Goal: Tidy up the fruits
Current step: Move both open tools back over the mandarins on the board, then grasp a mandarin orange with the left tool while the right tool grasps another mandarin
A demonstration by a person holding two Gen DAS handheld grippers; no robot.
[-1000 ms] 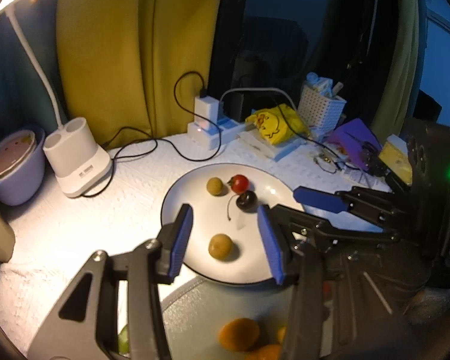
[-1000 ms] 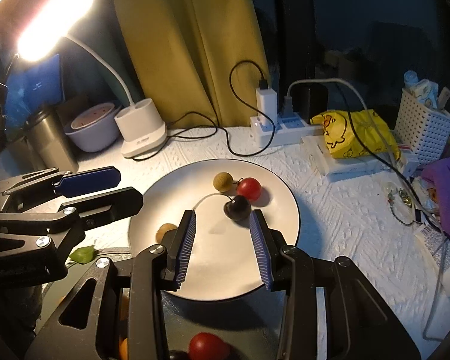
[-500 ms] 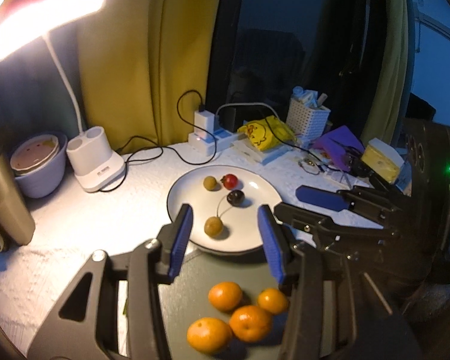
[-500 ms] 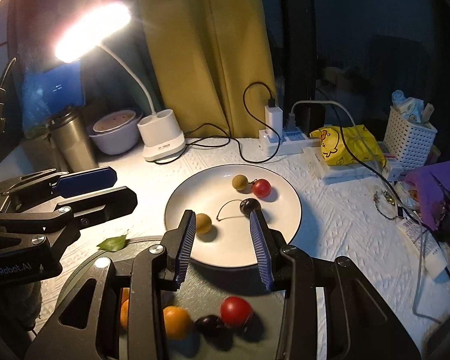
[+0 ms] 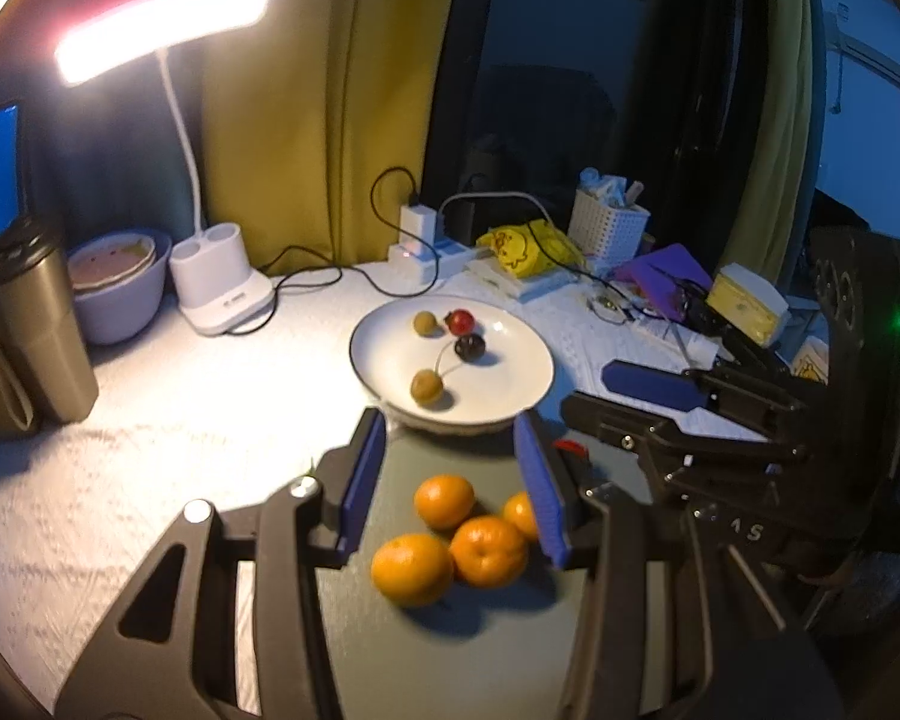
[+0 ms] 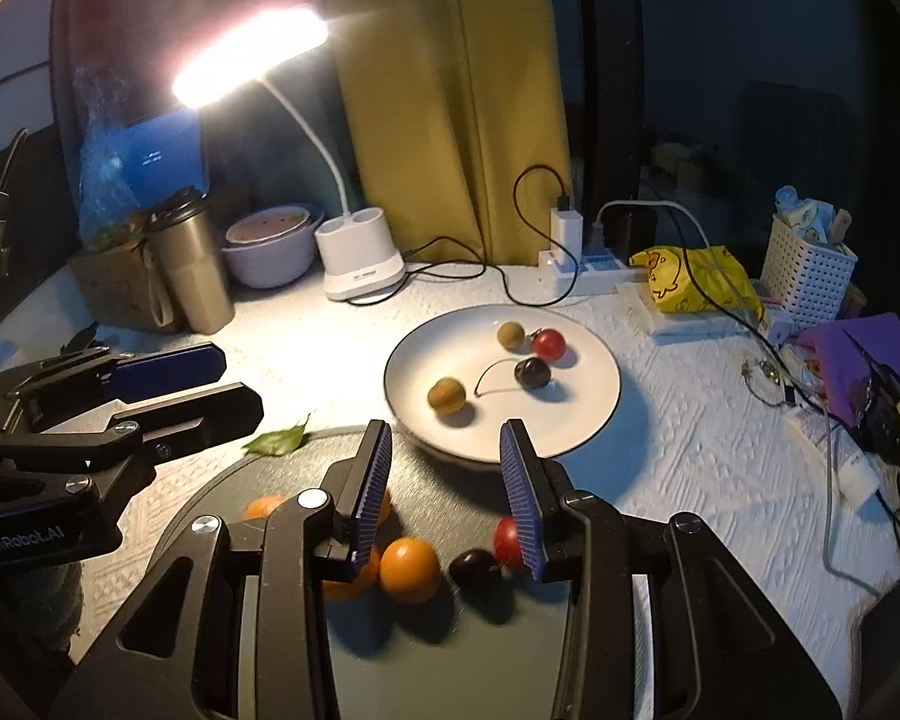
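Note:
A white plate [image 5: 510, 384] holds two brownish longans [image 5: 427, 387], a red cherry tomato [image 5: 460, 319] and a dark cherry [image 5: 469, 348] with a long stem. In front of it a dark round tray [image 5: 450, 648] carries several oranges [image 5: 444, 501]. The right wrist view also shows a red tomato [image 6: 506, 534] and a dark cherry [image 6: 473, 567] on that tray [image 6: 438, 498]. My left gripper [image 5: 450, 480] hangs open over the tray's far edge, holding nothing. My right gripper [image 6: 447, 486] is open beside it, also with nothing in it.
A lit desk lamp [image 6: 363, 267], a steel tumbler [image 6: 189, 264] and a lilac bowl [image 6: 270, 246] stand at the back left. A power strip with cables [image 6: 570, 258], a yellow bag [image 6: 696, 279], a white basket [image 6: 807, 267] and purple clutter [image 6: 858, 354] crowd the right. A green leaf [image 6: 276, 441] lies by the tray.
Both grippers have drawn back from the white plate and risen a little. The dark tray with its oranges, tomato and cherry has come into view beneath them. Jaws unchanged.

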